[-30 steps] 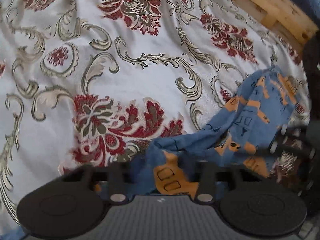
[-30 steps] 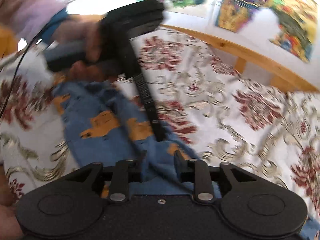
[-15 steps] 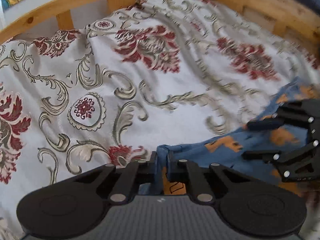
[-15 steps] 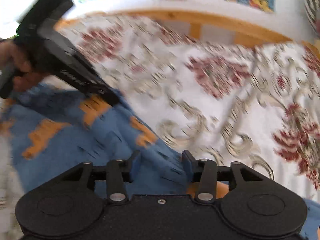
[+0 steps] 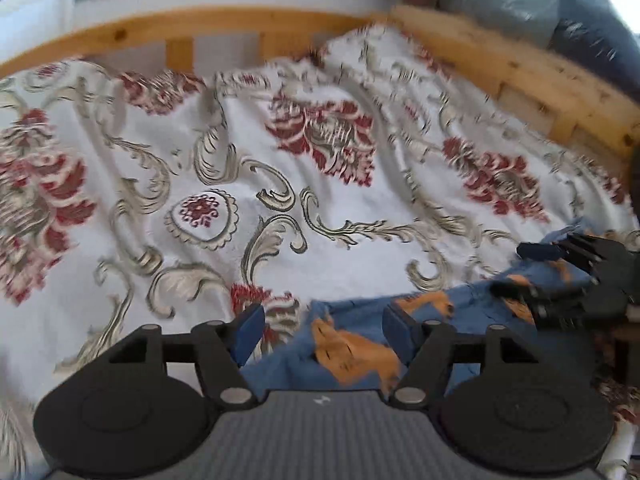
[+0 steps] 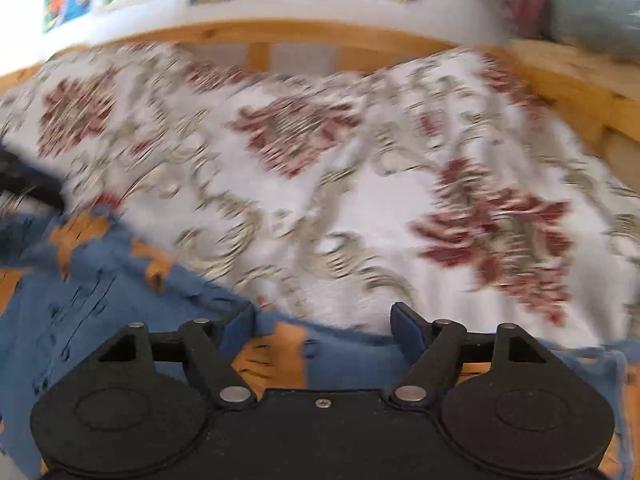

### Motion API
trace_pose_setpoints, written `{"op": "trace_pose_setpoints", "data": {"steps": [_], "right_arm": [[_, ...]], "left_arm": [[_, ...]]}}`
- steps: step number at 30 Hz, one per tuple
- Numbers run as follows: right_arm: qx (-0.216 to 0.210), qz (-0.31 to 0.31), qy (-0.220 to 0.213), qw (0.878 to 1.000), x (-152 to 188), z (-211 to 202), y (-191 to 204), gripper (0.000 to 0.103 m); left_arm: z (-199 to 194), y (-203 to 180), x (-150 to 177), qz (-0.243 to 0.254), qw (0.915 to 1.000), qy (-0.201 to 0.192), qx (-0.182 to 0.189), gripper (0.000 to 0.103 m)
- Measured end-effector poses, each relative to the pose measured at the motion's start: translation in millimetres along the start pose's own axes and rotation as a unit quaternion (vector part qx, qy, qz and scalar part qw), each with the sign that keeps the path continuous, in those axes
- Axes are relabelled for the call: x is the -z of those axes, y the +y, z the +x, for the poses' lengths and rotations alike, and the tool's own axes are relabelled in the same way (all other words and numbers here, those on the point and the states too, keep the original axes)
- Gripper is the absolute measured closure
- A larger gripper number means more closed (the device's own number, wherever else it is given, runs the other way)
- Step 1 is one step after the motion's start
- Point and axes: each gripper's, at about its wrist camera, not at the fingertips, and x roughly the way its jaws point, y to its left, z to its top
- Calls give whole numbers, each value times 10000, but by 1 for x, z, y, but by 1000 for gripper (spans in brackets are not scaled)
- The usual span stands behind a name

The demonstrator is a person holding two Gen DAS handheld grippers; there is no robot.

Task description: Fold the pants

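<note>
The pants (image 5: 360, 344), blue with orange patches, lie on the flowered bedspread (image 5: 248, 184) on the side away from the wooden bed rail (image 5: 224, 28), right under my two tools. Their far edge runs across just ahead of my fingers, and the cloth looks spread flat rather than bunched, so I judge a fold has just been laid down here and the hems set where I wanted them.

My left gripper (image 5: 324, 332) is spread wide, nothing pinched; the blue pads stand either side of an orange patch, with the cloth lying loose between them. My right gripper (image 6: 324, 330) is likewise released, its pads well apart over the pants (image 6: 120, 312), the hem lying slack below them. From the left view I can see the right gripper (image 5: 568, 276) further along the same edge, toward the corner of the rail, hovering over the cloth. Both views are blurred, so I can't say whether the fingertips touch the fabric.

Half a second ago my left fingers were nearly closed on the hem, and the right ones were much narrower; now both have let go. A second ago the pants hung lifted and rumpled between the tools; now they rest on the bedspread. The rail has also come further into both views, so I've tilted up as I released.
</note>
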Motion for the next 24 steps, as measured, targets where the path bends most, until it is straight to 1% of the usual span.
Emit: {"op": "trace_pose_setpoints", "data": {"steps": [2, 3, 5, 7, 8, 9, 10, 11, 12, 14, 17, 19, 20, 21, 22, 23, 24], "right_arm": [[100, -2, -103, 9999, 2, -14, -1, 25], [56, 30, -86, 9999, 3, -22, -1, 25], [-319, 134, 45, 9994, 10, -43, 2, 25], [-677, 51, 191, 9975, 23, -66, 10, 23], [-776, -62, 266, 9966, 30, -74, 16, 22], [-809, -203, 403, 9957, 37, -79, 24, 22], [-754, -338, 613, 9947, 46, -80, 30, 22], [-670, -401, 777, 9939, 52, -78, 36, 22], [-625, -404, 921, 9930, 59, -79, 38, 22], [-602, -367, 993, 9926, 62, -85, 38, 22], [-623, -274, 1146, 9911, 65, -93, 34, 23], [-576, -189, 1037, 9928, 65, -105, 28, 29], [-525, -152, 928, 9942, 64, -112, 25, 29], [-439, -123, 783, 9959, 61, -116, 21, 29], [-358, -94, 622, 9974, 58, -119, 16, 28], [-317, -41, 520, 9981, 56, -119, 10, 24], [-270, 51, 532, 9982, 56, -115, 3, 21]], "left_arm": [[-21, -4, 21, -109, 9999, -86, 99, 29], [-29, -6, 29, -161, 9997, -76, 135, 29], [-41, -12, 52, -251, 9993, 74, 284, 29], [-47, -17, 73, -254, 9982, 409, 352, 30], [-49, -19, 82, -195, 9976, 592, 298, 30], [-47, -23, 90, -60, 9968, 783, 146, 33], [-47, -26, 96, 106, 9961, 872, -24, 37], [-48, -29, 99, 247, 9956, 893, -134, 38], [-52, -29, 100, 261, 9951, 940, -165, 39], [-56, -26, 100, 199, 9937, 1088, -171, 41], [-64, -19, 105, 293, 9912, 1279, -161, 41], [-71, -17, 106, 191, 9900, 1388, -191, 44], [-76, -17, 103, 74, 9897, 1412, -203, 44], [-80, -18, 100, -73, 9901, 1390, -160, 43], [-86, -18, 98, -234, 9915, 1281, -43, 38], [-91, -18, 96, -401, 9928, 1121, 100, 32], [-91, -20, 94, -518, 9933, 1024, 154, 19]]}}
